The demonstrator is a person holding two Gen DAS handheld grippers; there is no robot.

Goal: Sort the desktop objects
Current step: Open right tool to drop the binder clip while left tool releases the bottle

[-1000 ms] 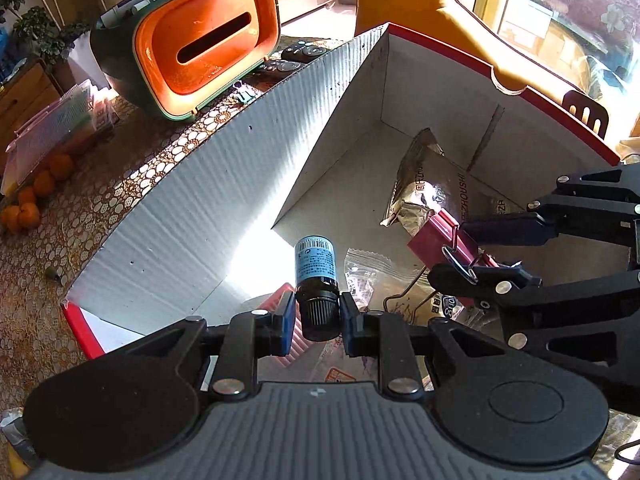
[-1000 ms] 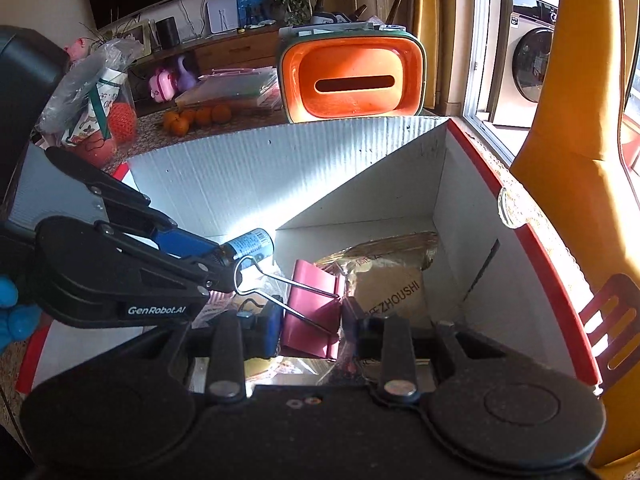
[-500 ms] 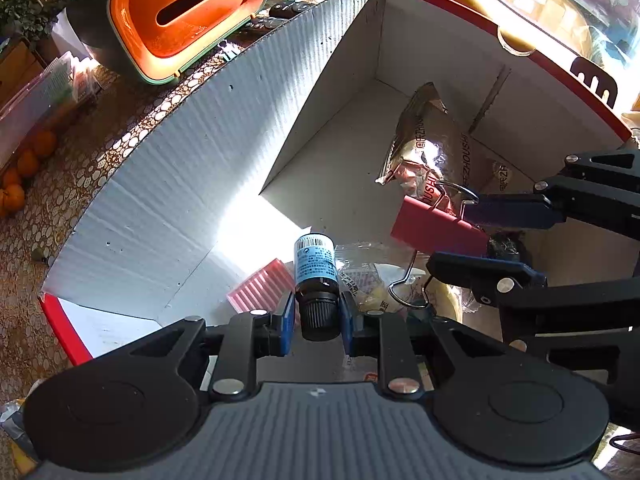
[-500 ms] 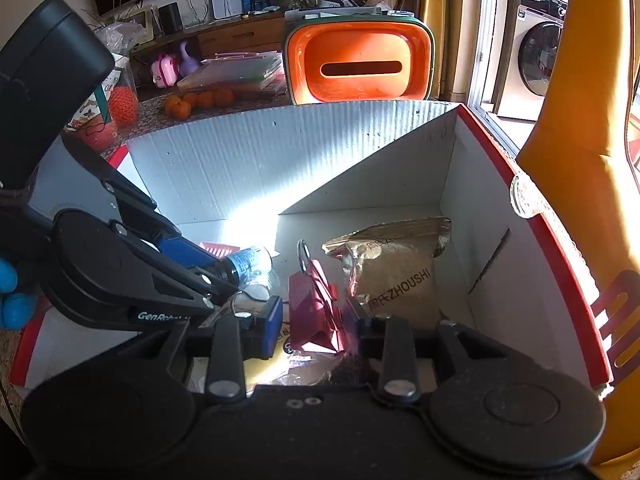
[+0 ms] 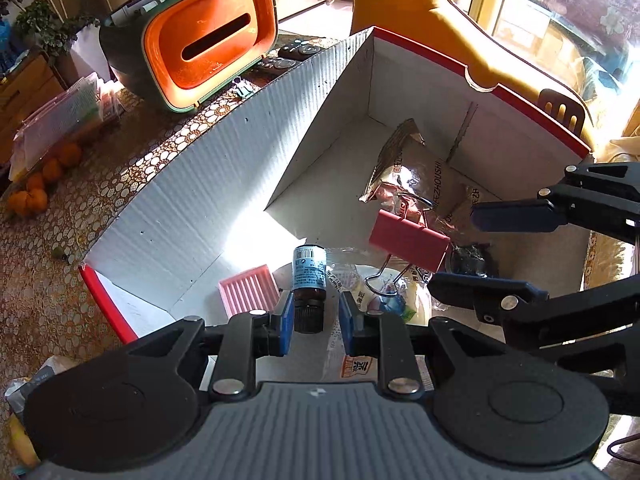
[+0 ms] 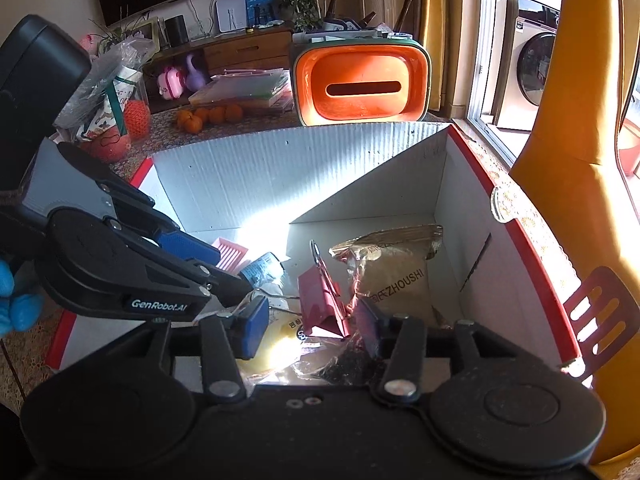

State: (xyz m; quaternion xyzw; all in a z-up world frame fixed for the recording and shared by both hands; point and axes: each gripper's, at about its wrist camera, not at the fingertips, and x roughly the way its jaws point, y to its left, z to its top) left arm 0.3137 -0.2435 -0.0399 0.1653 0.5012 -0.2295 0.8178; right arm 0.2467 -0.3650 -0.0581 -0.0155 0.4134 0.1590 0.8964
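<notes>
- The left gripper (image 5: 313, 316) fingers are standing released around the bottle (image 5: 309, 276) inside the box (image 5: 208, 200).
- The right gripper (image 6: 312, 326) fingers are standing released, the red clip (image 6: 322, 300) lying between them.

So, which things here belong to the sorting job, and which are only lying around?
Belonging to the job:
- small bottle, between the open left gripper fingers
- red binder clip, by the open right gripper
- cardboard box
- snack bag and pink ridged piece inside it

Lying about:
- orange tissue box
- oranges
- remote controls
</notes>
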